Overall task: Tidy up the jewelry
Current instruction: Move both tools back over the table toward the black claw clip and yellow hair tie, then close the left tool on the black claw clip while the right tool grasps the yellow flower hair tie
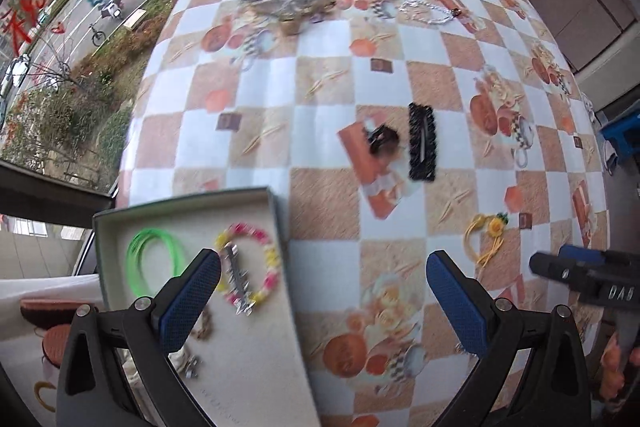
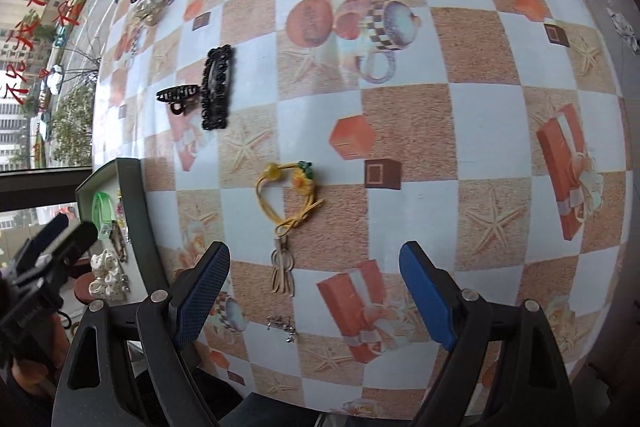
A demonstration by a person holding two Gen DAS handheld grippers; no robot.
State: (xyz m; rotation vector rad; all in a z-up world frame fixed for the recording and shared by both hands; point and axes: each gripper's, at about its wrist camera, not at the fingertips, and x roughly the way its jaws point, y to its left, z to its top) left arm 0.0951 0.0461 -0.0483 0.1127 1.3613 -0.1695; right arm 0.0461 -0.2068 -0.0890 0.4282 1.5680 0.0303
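The right gripper point(image 2: 314, 291) hangs with jaws apart and empty; just ahead of it lies the yellow hair tie point(image 2: 289, 194), the likely next pick. To its left stands the box point(image 2: 136, 211). The left gripper point(image 1: 324, 301), also spread and empty, straddles that box's rim. Next: descend, straddle the tie, close, carry it left.

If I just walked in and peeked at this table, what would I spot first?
Probably the bright checkered tablecloth printed with gift boxes and starfish. On it, the yellow hair tie with little flower charms lies just ahead of the open right gripper, and a black lacy hair clip sits farther off beside a small black claw clip. At the table's left edge, an open box holds a neon green loop and a pink-and-yellow bead bracelet.
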